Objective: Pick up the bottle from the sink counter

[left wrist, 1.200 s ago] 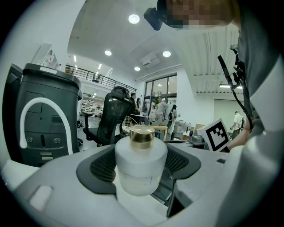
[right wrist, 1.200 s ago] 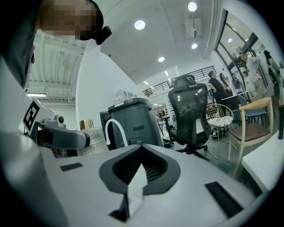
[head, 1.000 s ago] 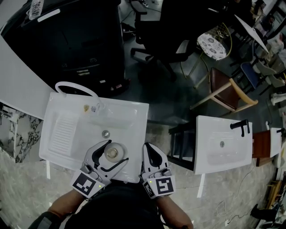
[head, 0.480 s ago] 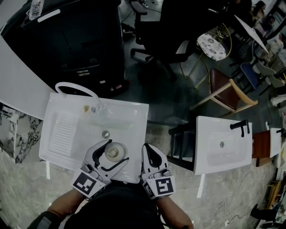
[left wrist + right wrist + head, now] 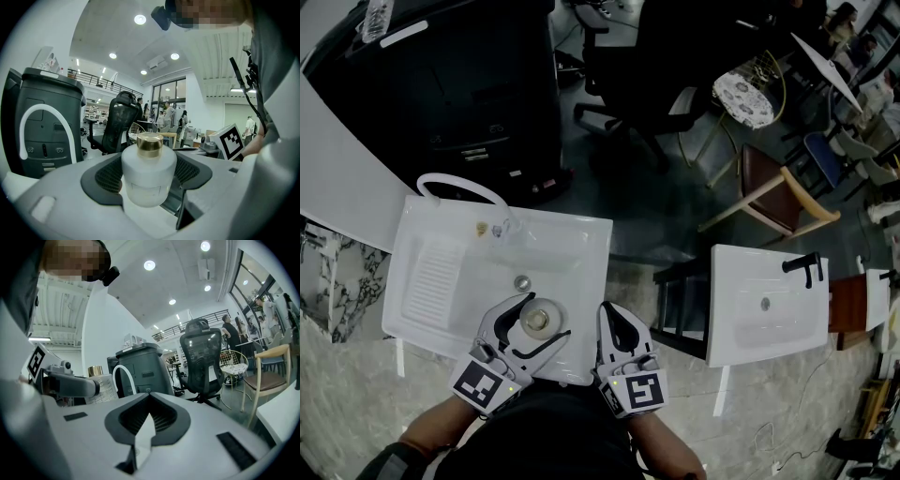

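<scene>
A round frosted white bottle with a gold cap stands upright at the near rim of the white sink counter. My left gripper has one jaw on each side of it, and the pads press on its body. In the left gripper view the bottle fills the space between the dark pads. My right gripper hovers just right of it at the counter's near right corner, shut with nothing in it. The right gripper view shows its jaws closed together and the bottle off to the left.
A white arched faucet and a drain lie farther back on the sink counter. A second white sink stands to the right across a gap. Behind are a black machine, an office chair and a wooden chair.
</scene>
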Action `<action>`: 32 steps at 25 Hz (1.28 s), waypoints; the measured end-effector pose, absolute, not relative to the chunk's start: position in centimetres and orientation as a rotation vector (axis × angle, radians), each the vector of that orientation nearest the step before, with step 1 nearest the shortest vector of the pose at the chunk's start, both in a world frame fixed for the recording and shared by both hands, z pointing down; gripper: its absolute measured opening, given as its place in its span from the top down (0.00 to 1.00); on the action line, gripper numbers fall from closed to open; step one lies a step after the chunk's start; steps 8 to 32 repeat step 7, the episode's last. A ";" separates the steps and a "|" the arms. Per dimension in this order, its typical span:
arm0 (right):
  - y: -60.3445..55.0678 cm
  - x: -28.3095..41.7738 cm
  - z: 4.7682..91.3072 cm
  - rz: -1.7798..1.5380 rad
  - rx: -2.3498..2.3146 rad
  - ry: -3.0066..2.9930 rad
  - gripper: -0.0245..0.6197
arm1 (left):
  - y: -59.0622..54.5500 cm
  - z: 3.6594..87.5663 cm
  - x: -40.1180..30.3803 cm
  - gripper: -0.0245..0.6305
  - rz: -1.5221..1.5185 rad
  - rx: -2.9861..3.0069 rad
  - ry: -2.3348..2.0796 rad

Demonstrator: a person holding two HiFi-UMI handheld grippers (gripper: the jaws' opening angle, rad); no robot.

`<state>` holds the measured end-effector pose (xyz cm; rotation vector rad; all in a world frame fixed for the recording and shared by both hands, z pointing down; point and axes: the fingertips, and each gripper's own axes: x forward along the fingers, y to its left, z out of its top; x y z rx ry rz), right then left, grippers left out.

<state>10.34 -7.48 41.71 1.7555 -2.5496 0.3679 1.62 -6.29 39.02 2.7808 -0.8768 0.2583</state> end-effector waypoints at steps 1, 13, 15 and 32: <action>-7.5 10.3 41.7 0.368 1.756 -2.549 0.95 | -6.3 39.0 1.6 0.45 0.258 2.780 -0.877; -7.4 10.6 41.8 0.372 1.759 -2.545 0.95 | -6.5 39.1 1.7 0.45 0.262 2.781 -0.882; -7.4 10.6 41.8 0.372 1.759 -2.545 0.95 | -6.5 39.1 1.7 0.45 0.262 2.781 -0.882; -7.4 10.6 41.8 0.372 1.759 -2.545 0.95 | -6.5 39.1 1.7 0.45 0.262 2.781 -0.882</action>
